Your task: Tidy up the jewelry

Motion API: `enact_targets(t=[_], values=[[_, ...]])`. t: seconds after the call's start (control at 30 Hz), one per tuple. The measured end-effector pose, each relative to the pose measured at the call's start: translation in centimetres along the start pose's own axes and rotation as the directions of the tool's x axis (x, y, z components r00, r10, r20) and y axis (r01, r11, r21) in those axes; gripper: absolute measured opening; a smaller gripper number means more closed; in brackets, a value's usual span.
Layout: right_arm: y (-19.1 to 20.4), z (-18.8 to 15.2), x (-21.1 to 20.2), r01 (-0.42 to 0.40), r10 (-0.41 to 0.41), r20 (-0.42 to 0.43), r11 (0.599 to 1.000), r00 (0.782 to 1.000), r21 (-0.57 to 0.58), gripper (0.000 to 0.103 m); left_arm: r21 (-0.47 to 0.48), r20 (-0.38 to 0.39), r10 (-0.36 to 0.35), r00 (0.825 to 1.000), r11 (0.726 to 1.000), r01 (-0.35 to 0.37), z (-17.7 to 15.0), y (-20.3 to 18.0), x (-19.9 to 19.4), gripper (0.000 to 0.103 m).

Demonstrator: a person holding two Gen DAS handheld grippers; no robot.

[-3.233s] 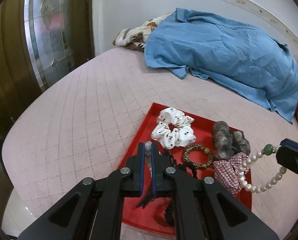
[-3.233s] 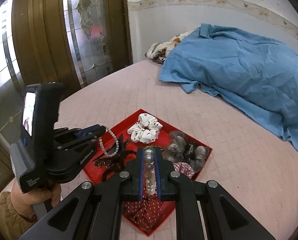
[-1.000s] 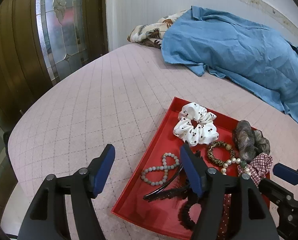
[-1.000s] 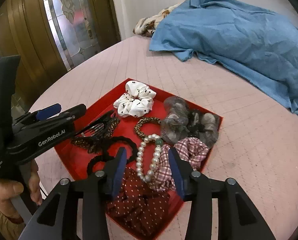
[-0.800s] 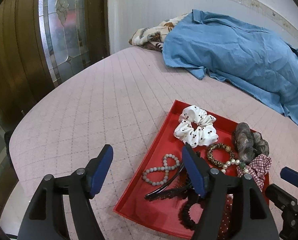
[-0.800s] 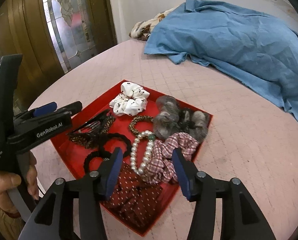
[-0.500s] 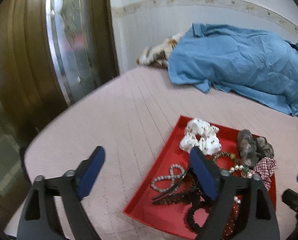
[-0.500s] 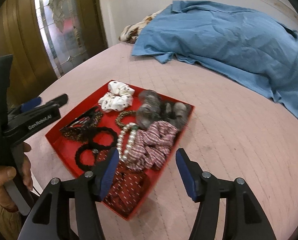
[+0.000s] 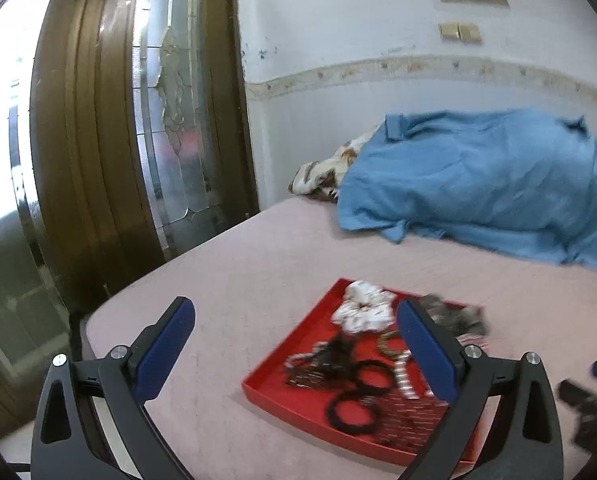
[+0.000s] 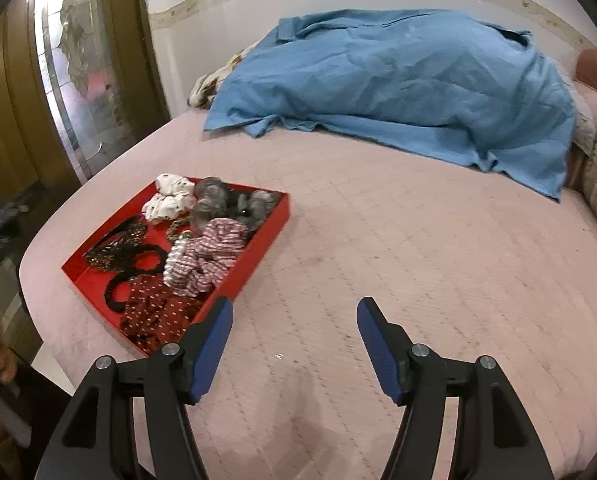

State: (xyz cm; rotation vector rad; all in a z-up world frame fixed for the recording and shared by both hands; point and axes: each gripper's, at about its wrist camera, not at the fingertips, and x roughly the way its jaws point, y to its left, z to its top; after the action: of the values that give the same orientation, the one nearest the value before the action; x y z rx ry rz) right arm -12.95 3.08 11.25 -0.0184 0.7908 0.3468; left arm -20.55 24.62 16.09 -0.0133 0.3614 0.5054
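Note:
A red tray [image 9: 294,400] [image 10: 264,240] lies on the pink bed. It holds a white scrunchie [image 9: 362,312] [image 10: 168,198], a grey scrunchie [image 10: 218,200], a plaid scrunchie [image 10: 214,252], a pearl bracelet [image 10: 176,256], a dotted dark red scrunchie [image 10: 154,312] and black hair ties [image 9: 354,412]. My left gripper [image 9: 294,308] hangs back from the tray's near left side, its jaws opening wide with nothing in them. My right gripper [image 10: 294,304] is over bare bed to the right of the tray, its jaws also opening and empty.
A blue cloth [image 10: 398,80] [image 9: 478,184] covers the far end of the bed, with a patterned pillow [image 9: 322,168] beside it. A wooden door with leaded glass [image 9: 166,140] stands left. The bed's edge curves close by the tray. A hand [image 10: 2,360] shows at the left edge.
Both grippers have let go of their bracelets, which now lie in the tray, and have opened wider. The left has drawn back and tipped up; the right has swung to the right of the tray.

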Motion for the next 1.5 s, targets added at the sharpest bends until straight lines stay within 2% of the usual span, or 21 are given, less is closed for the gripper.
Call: enact_targets(t=[0.1,0.2,0.37,0.47,0.53,0.63,0.73,1.03,1.5], values=[[-0.9,-0.5,-1.2,0.017,-0.017,0.03,1.0,0.999,-0.001,0.07,-0.008,0.045,-0.021,0.999,1.0,0.021,0.6,-1.0,-2.8,0.103],[-1.2,-0.9,-2.5,0.033,-0.032,0.072,0.999,0.997,-0.01,0.074,0.019,0.053,-0.083,0.995,0.996,0.082,0.9,-2.3,-5.1,0.103],[-1.7,-1.5,-4.4,0.033,-0.03,0.13,0.999,0.991,-0.018,0.077,-0.044,-0.025,-0.194,0.981,0.98,0.192,0.5,-3.7,-7.3,0.103],[-2.2,-1.7,-5.2,0.039,-0.036,0.159,0.999,0.987,-0.016,0.081,-0.074,-0.079,-0.225,0.971,0.973,0.22,-0.2,-4.3,-7.7,0.103],[-2.6,-1.9,-5.5,0.045,-0.042,0.169,0.999,0.985,-0.01,0.082,-0.066,-0.11,-0.219,0.969,0.975,0.213,-0.6,-4.8,-7.8,0.103],[-3.3,-2.3,-5.5,0.048,-0.047,0.164,0.999,0.985,-0.002,0.082,-0.03,-0.149,-0.169,0.974,0.986,0.167,-1.4,-5.6,-7.3,0.103],[-3.7,-2.8,-5.4,0.044,-0.044,0.157,0.999,0.987,0.004,0.082,-0.02,-0.201,-0.161,0.966,0.987,0.161,-2.2,-6.2,-6.8,0.103],[-4.4,-3.4,-4.9,0.052,-0.052,0.131,0.999,0.99,0.002,0.082,0.049,-0.267,-0.124,0.956,0.989,0.142,-4.0,-7.6,-5.7,0.103],[-3.7,-3.9,-4.2,0.072,-0.069,0.092,0.997,0.993,-0.035,0.084,-0.004,-0.374,-0.145,0.916,0.988,0.155,-5.7,-6.5,-3.6,0.103]])
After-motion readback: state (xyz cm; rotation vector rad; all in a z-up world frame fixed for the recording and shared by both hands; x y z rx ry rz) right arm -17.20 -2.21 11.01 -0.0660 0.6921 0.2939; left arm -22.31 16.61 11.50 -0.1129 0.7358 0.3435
